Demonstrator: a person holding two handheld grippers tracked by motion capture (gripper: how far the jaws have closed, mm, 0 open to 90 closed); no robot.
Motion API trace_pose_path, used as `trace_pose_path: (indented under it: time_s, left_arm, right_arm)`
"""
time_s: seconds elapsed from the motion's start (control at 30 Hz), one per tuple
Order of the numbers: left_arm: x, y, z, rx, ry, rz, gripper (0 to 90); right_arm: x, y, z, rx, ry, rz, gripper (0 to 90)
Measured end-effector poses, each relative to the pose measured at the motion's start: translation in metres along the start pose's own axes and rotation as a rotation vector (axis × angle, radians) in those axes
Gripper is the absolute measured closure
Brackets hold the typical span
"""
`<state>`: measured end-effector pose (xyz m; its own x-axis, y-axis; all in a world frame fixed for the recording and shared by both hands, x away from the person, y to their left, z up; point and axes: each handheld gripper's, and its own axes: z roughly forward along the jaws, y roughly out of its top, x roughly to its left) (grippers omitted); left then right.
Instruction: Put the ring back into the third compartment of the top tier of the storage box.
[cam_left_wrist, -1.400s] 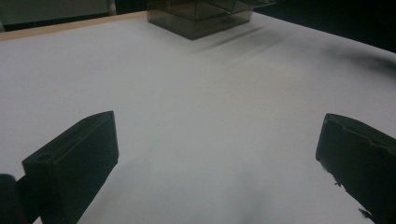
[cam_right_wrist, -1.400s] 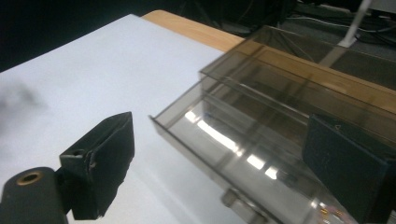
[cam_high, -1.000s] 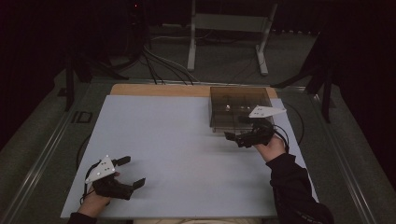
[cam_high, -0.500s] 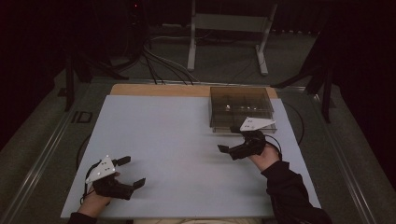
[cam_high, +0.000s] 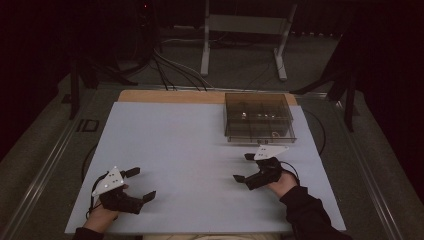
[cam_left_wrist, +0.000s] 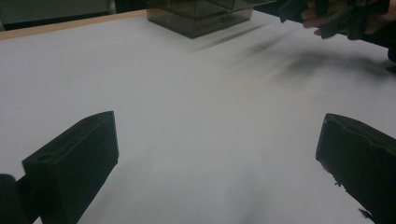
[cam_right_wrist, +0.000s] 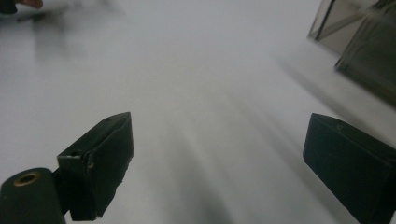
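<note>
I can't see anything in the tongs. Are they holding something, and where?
Nothing is held. The left tongs and right tongs both stand open over the bare white table.

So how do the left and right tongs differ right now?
The left tongs sit at the near left of the mat, far from the smoky box; the right tongs sit just short of it. Both are open and empty.

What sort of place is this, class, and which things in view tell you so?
Probably a dim lab or recording studio, not a home. A pale work table holds one clear compartment box, loose cables trail over the floor behind it, and a metal stand rises beyond.
</note>
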<state>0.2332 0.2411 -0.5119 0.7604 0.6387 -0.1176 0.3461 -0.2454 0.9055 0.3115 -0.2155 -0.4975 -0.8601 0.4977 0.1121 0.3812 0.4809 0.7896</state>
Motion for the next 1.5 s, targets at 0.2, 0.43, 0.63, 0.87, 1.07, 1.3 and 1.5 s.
trace_pose_path:
  time_s: [0.2, 0.43, 0.63, 0.87, 1.07, 1.3, 1.5]
  left_arm:
    - [0.0, 0.0, 0.0, 0.0, 0.0, 0.001, 0.0]
    - [0.0, 0.0, 0.0, -0.002, -0.001, 0.001, 0.0]
    - [0.0, 0.0, 0.0, -0.004, -0.002, -0.002, 0.0]
    - [0.0, 0.0, 0.0, -0.004, -0.002, -0.002, 0.0]
    - [0.001, 0.0, 0.0, -0.004, -0.003, -0.002, 0.0]
    - [0.001, 0.0, -0.001, -0.006, -0.002, -0.006, 0.0]
    - [0.001, 0.0, -0.001, -0.004, -0.001, -0.005, 0.0]
  right_arm:
    - [0.007, -0.012, 0.001, 0.015, 0.015, -0.014, 6.4]
    - [0.01, -0.027, -0.005, 0.013, 0.029, 0.011, 6.2]
    - [0.013, -0.039, -0.017, -0.003, 0.014, 0.049, 3.0]
    - [0.011, -0.046, -0.029, -0.026, -0.026, 0.05, 3.0]
    - [0.009, -0.053, -0.033, -0.021, -0.064, 0.05, 3.2]
    - [0.007, -0.053, -0.03, -0.018, -0.074, 0.057, 3.2]
    - [0.005, -0.053, -0.032, -0.036, -0.088, 0.061, 3.2]
